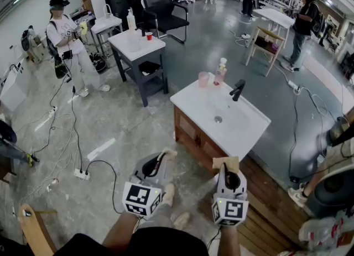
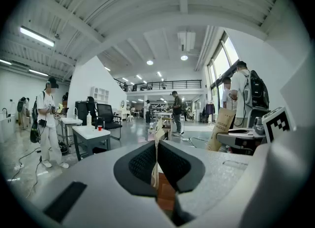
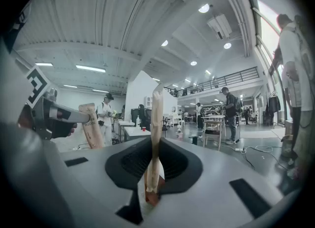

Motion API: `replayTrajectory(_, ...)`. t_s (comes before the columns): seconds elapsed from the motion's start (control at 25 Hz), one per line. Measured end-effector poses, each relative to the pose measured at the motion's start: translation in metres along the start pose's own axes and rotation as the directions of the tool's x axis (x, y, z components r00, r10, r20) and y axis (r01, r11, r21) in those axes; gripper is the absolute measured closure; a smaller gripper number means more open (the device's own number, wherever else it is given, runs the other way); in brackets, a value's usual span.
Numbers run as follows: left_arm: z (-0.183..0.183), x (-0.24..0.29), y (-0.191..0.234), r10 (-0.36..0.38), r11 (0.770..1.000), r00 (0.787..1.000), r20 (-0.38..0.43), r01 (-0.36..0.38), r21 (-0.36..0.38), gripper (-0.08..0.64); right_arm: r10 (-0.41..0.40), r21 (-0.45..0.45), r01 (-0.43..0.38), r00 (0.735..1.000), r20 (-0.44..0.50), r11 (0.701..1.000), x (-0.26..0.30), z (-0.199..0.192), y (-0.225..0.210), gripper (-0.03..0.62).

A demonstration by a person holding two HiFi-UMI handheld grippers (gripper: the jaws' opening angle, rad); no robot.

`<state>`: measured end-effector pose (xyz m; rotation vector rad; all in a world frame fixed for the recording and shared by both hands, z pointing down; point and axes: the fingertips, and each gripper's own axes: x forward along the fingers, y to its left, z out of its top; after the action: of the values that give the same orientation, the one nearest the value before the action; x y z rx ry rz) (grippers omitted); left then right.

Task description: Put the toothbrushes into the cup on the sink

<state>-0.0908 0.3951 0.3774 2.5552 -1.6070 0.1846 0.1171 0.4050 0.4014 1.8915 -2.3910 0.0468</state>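
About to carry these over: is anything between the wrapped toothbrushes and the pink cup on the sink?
Nothing visible does. The translucent pink cup stands at the far corner of the white sink, a small bottle close beside it, the black faucet further right.

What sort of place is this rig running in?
Probably a big open workshop or data-collection hall, not a bathroom: the sink cabinet stands free on an open floor, and cables and a power strip trail across it.
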Motion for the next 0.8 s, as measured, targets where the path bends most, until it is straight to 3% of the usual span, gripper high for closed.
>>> replayTrajectory(0.4, 0.000, 0.021, 0.011, 0.001, 1.000, 1.000, -0.005, -0.001, -0.007, 0.552, -0.015, 0.005, 0.015, 1.000, -0.006, 1.000, 0.021, -0.003, -0.009, 0.549)
replayTrajectory(0.8, 0.010, 0.080, 0.050, -0.003, 1.000, 1.000, -0.012, 0.003, -0.020, 0.554, -0.010, 0.007, 0.010, 1.000, -0.009, 1.000, 0.091, -0.003, -0.017, 0.549)
